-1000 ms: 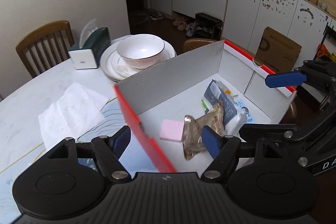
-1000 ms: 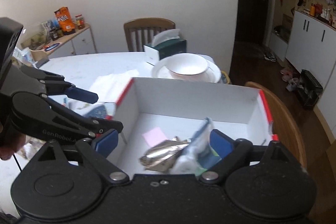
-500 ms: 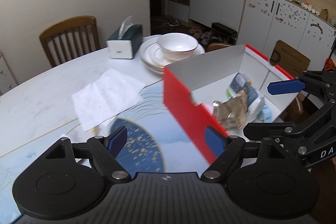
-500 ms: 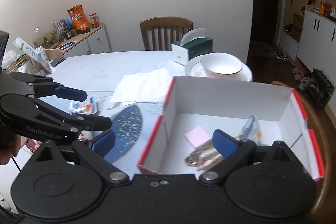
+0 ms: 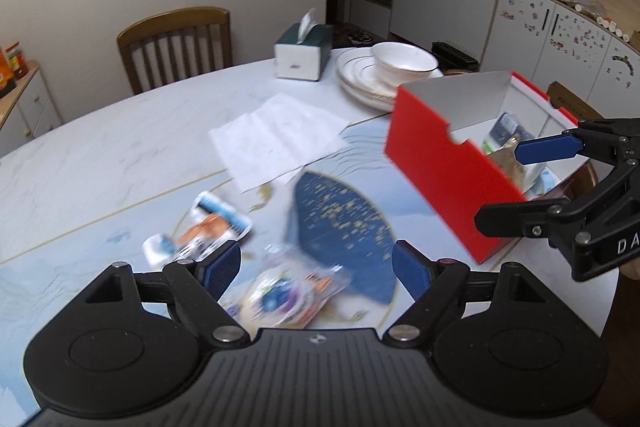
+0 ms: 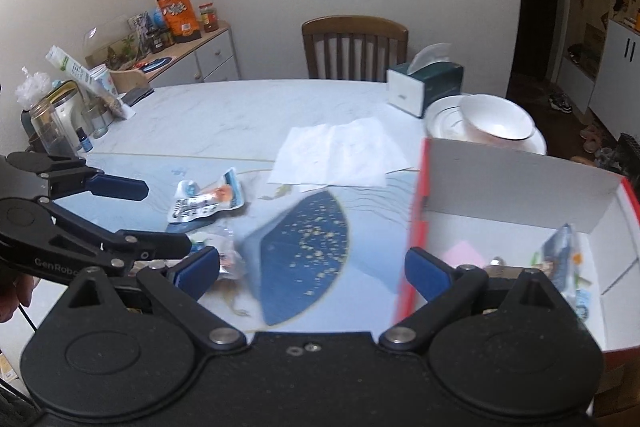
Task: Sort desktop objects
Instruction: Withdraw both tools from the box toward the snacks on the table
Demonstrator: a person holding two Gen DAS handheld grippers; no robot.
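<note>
In the red box [image 6: 520,183] lie packets [image 6: 560,259]; each claw, left [image 5: 316,267] and right [image 6: 312,267], gapes empty.

The table [image 6: 224,115] bears box [image 5: 440,155], plates [image 5: 360,79], tissues [image 5: 304,55], blurry packets [image 5: 208,227].

Clear packet [image 5: 288,297] just ahead of the left gripper [image 5: 316,265] was smeared by motion blur, print unreadable; its near edge was hidden behind the gripper body. Red box [image 5: 444,163] to the gripper's right hid most of its contents behind the near wall. Right gripper [image 5: 516,187] was cut off by the frame edge.
</note>
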